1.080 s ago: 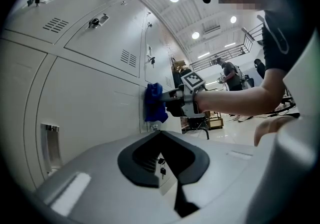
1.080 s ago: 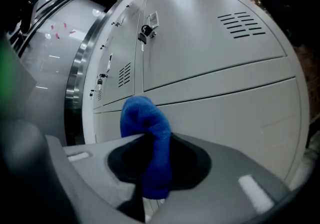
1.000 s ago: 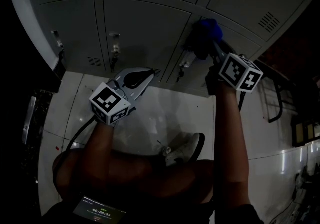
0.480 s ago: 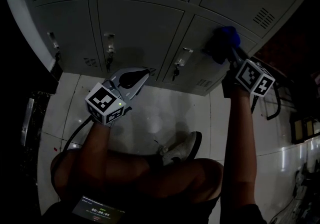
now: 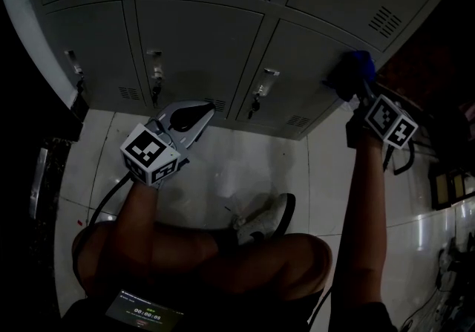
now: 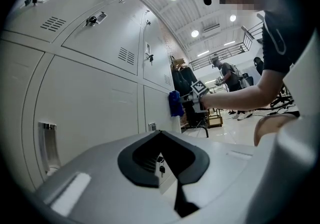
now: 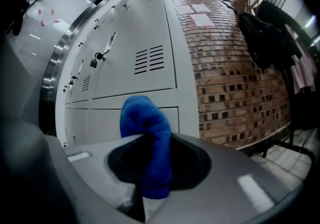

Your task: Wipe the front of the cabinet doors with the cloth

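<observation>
Holding the left gripper (image 5: pixel 206 110) at about nine o'clock in the head view, just short of the lower row of grey metal cabinet doors (image 5: pixel 197 44) and above the pale glossy tiled floor (image 5: pixel 245 156). Bringing its jaws together tip to tip, with nothing between them. Resting a white shoe (image 5: pixel 269 219) on the tiles near six o'clock. Reaching the right gripper (image 5: pixel 362 87) out to about two o'clock, at the far right door of the lower row. Clamping its jaws on a bunched blue terry cloth (image 5: pixel 355 68), the wad (image 7: pixel 147 133) standing up out of the jaws at the centre of the right gripper view. Laying that cloth (image 6: pixel 174 103) against the door front, as seen at about one o'clock in the left gripper view. Showing, in the right gripper view, a small dark padlock (image 7: pixel 93 62) at ten o'clock and a red brick wall (image 7: pixel 235 67) at two o'clock beside the cabinet.
</observation>
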Motion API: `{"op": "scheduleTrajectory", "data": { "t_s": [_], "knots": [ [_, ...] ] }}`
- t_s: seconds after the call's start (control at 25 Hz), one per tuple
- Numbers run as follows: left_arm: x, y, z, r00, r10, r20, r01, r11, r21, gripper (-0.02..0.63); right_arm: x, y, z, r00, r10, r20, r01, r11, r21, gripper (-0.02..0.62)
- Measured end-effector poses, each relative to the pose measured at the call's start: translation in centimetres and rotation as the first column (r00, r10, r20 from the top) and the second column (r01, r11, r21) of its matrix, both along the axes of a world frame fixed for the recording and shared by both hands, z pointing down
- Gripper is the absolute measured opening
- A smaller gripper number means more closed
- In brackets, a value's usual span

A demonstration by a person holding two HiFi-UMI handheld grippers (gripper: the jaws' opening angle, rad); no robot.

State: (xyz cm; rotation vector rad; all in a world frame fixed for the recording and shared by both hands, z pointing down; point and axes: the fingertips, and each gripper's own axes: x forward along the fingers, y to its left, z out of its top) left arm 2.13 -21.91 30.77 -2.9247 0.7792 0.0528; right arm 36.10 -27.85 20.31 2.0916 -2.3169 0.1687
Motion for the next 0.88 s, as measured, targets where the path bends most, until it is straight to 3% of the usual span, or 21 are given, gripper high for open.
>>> {"op": "scheduleTrajectory", "data": {
  "t_s": [0.28, 0.48, 0.64, 0.88],
  "knots": [
    [0.2, 0.0, 0.2, 1.000, 0.001, 0.009, -0.001, 1.000, -0.002, 0.005, 3.2, 0.6, 0.2, 0.997, 0.073, -0.027, -0.073, 0.997, -0.008, 0.080],
    [0.2, 0.0, 0.2, 1.000, -0.001, 0.010, 0.001, 1.000, -0.003, 0.005, 3.3, 1.3, 0.3, 0.997, 0.081, -0.013, -0.081, 0.997, 0.006, 0.080],
    [0.2, -0.1, 0.2, 1.000, -0.002, 0.007, 0.002, 1.000, -0.005, 0.005, 0.2, 2.1, -0.3, 1.000, 0.025, -0.001, -0.025, 0.999, 0.040, 0.080],
    [0.2, -0.1, 0.1, 1.000, -0.002, 0.000, 0.002, 1.000, -0.006, 0.006, -8.2, 2.2, 0.6, 0.992, -0.129, 0.001, 0.129, 0.991, 0.025, 0.080]
  ]
}}
